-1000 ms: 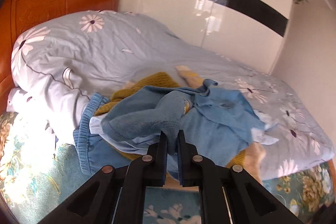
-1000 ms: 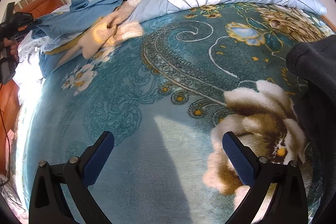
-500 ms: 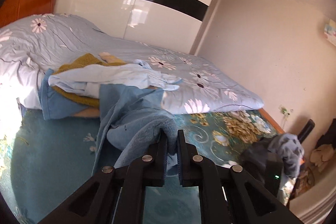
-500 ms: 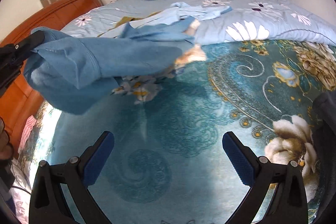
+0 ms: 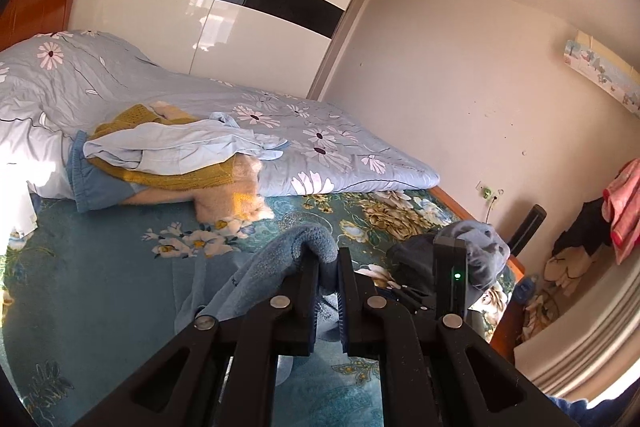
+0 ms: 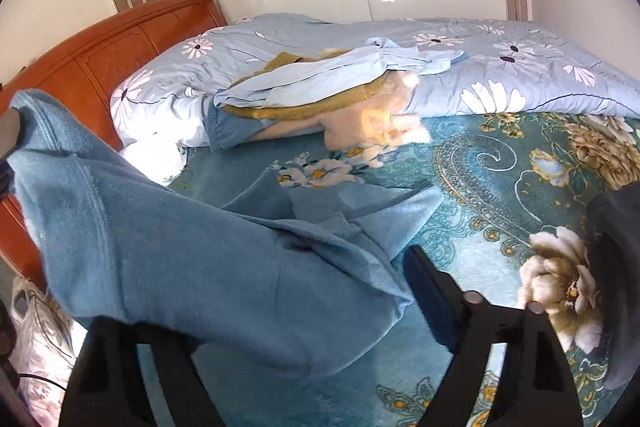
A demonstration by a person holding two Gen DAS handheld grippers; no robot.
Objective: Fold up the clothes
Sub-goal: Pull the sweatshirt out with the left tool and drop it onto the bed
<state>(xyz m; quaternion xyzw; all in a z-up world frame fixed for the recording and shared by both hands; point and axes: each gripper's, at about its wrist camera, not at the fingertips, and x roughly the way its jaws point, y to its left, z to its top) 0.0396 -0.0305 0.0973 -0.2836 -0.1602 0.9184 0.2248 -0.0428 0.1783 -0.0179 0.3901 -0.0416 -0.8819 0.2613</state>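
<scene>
The big bed has a teal flower blanket (image 6: 500,187) on its near part and a light blue daisy quilt (image 6: 520,67) on its far part. A wooden headboard (image 6: 100,67) is at the far left. A pile of clothes (image 6: 320,87) lies where the quilt meets the blanket, well apart from both tongs.

The thing to fold now is the blue fleece top (image 6: 180,247). In the right wrist view it hangs from the upper left and runs down to the right, so its long way goes from near left to the middle of the blanket. Its far end rests on the blanket.

The left gripper (image 5: 328,267) is clenched tight on a bunched bit of the fleece top (image 5: 304,239), holding that end up off the bed.

The right gripper (image 6: 280,307) is closing. The low edge of the top hangs across its gap. The left finger is hidden under the cloth and the right finger (image 6: 432,291) sits just beside the hem. The pads do not look like they press the cloth yet, so it grasps nothing for now.

The loose hem is nearest the right gripper, so I think that hand should take it, and then the 2 hands can pull the top flat
</scene>
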